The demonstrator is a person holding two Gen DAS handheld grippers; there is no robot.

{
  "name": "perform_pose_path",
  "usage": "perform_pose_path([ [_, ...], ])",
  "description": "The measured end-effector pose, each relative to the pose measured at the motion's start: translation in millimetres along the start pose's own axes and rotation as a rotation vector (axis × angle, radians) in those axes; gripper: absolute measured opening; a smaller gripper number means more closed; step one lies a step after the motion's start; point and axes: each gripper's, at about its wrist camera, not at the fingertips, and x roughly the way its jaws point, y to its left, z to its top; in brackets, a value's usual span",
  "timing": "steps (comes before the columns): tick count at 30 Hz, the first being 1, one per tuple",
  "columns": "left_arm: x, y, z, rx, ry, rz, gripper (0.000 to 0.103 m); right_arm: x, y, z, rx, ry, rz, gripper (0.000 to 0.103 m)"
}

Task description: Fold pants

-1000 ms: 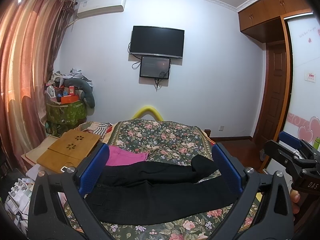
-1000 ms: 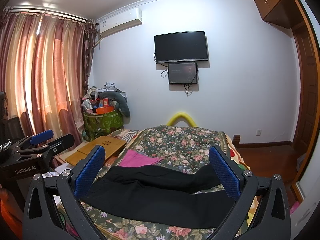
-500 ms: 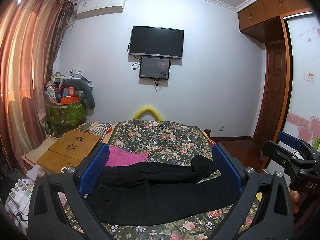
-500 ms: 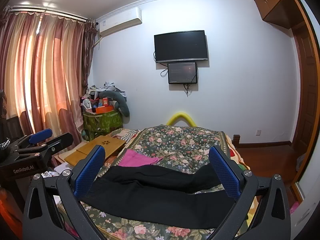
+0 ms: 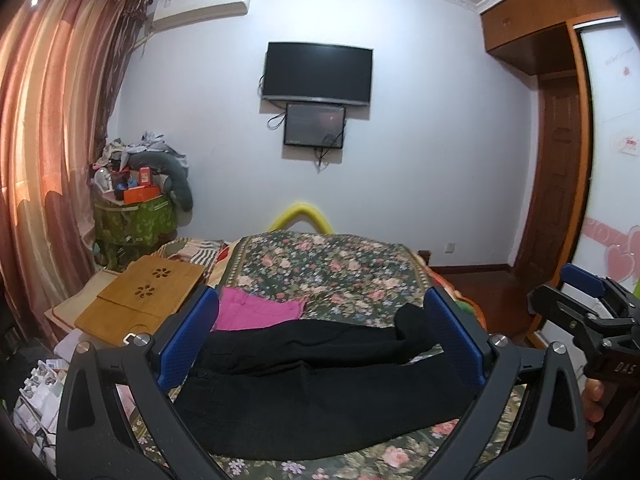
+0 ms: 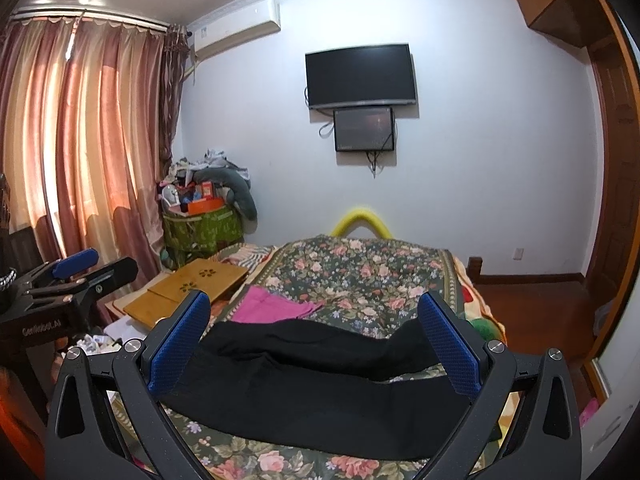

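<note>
- Plain black cloth pants (image 5: pixel 320 384), no pattern, across the near bed.
- Dark green bedspread (image 5: pixel 332 268) printed with pink and cream roses.
- Bright magenta folded garment (image 5: pixel 256 314), far left of the pants.
- Honey-brown bamboo lap board (image 5: pixel 148 294) with flower-shaped cut-outs, at left.
- Yellow curved foam bar (image 6: pixel 362 220) at the far end.
- Salmon and rust satin curtains (image 6: pixel 84 152), left.
- Blue dimpled pads on the black-framed left gripper (image 5: pixel 322 336) and right gripper (image 6: pixel 312 342).

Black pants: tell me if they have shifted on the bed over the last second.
No. The black pants still lie just in front of the pink garment on the floral bedspread.
</note>
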Motion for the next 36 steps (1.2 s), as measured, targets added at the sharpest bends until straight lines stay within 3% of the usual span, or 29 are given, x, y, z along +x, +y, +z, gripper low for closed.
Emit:
perform_pose_path([
  [7,70.5,28.5,-4.7,0.003,0.096,0.068,0.103,53.4,-19.5,-13.3,-0.024,0.089,-0.028,0.103],
  [18,224.2,108.7,-32.3,-0.008,0.401,0.144,0.103,149.3,-66.4,-37.7,-0.056,0.277,-0.069,0.103],
  [24,291.6,155.2,-56.2,0.020,0.528,0.190,0.103,203.5,-75.8,-44.3,-0.100,0.382,-0.034,0.103],
  [29,338.0,196.2,-81.1,-0.049,0.648,0.179,0.103,249.2,-77.8,-51.5,-0.096,0.436,0.025,0.103],
  [36,393.5,232.1,-114.5,-0.068,0.741,0.236,0.103,315.9,-86.3,-71.9,-0.074,0.562,0.097,0.101],
])
